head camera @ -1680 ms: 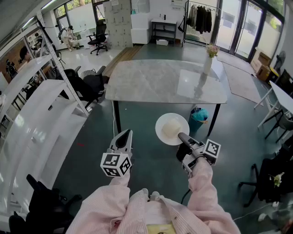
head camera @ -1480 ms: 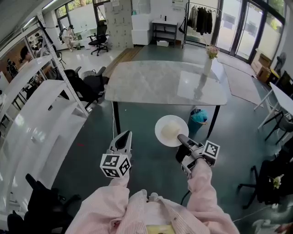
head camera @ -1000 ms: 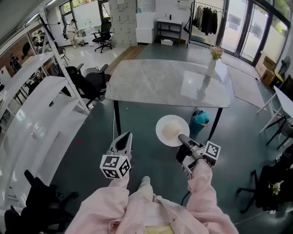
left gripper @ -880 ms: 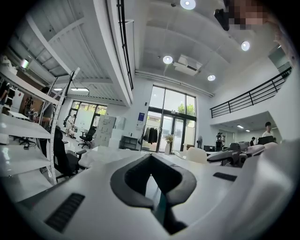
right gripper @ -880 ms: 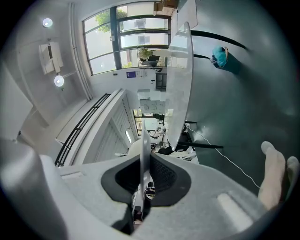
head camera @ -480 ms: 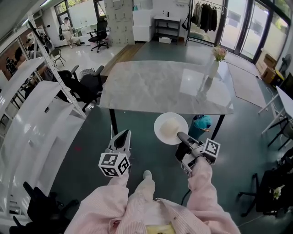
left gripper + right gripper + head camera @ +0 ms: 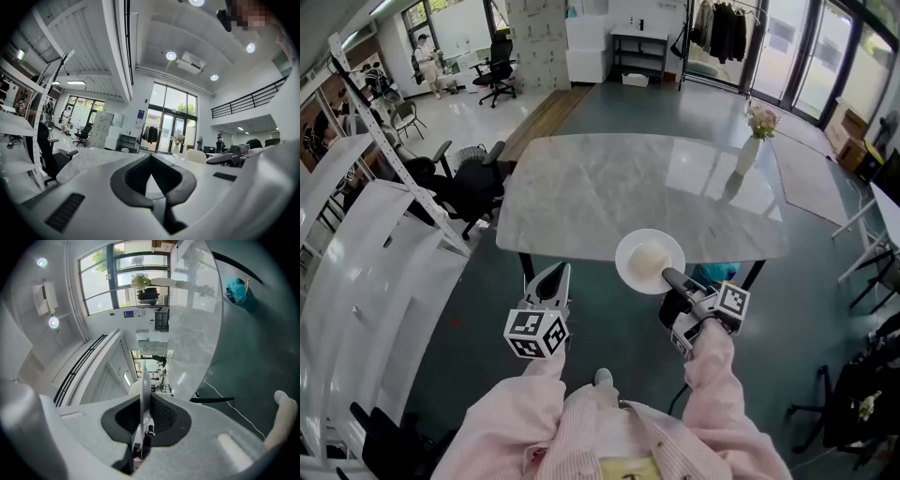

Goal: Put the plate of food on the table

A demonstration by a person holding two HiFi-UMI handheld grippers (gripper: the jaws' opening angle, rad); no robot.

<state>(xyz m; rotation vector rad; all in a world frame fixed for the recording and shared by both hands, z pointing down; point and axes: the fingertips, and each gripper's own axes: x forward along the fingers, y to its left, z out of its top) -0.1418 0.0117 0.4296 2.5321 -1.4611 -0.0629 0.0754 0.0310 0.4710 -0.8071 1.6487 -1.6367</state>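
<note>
Out at your right, the right gripper [image 7: 667, 277] is clamped on the near rim of the plate [image 7: 628, 251]. Its own view confirms it: the thin white rim runs edge-on straight between the dark pads [image 7: 164, 416], both jaws pressing on it. You hold that plate flat, with the food [image 7: 649, 259], a pale rounded mound, sitting in the middle of it.

From the head view the plate overlaps the near edge of the table [image 7: 609, 187], up in the air on the gripper alone. Whether it is over the marble top or just short of it, I can't tell from this angle.

Your left gripper [image 7: 555, 277] hangs to the left of the plate, well apart from it. Its jaws are drawn together with nothing between them, tips pointing toward the table's near edge.

Over at the table's far right corner stands a vase [image 7: 749, 155] with pale flowers [image 7: 761, 118], upright and well away from the plate. Under the table, just right of the plate in the head view, a teal bin [image 7: 712, 273] peeks out above the dark floor [image 7: 487, 309]. Black chairs [image 7: 469, 183] crowd the table's left end, and white shelving [image 7: 366, 244] runs down your left side. Your pink striped sleeves [image 7: 712, 366] fill the bottom of the view.
</note>
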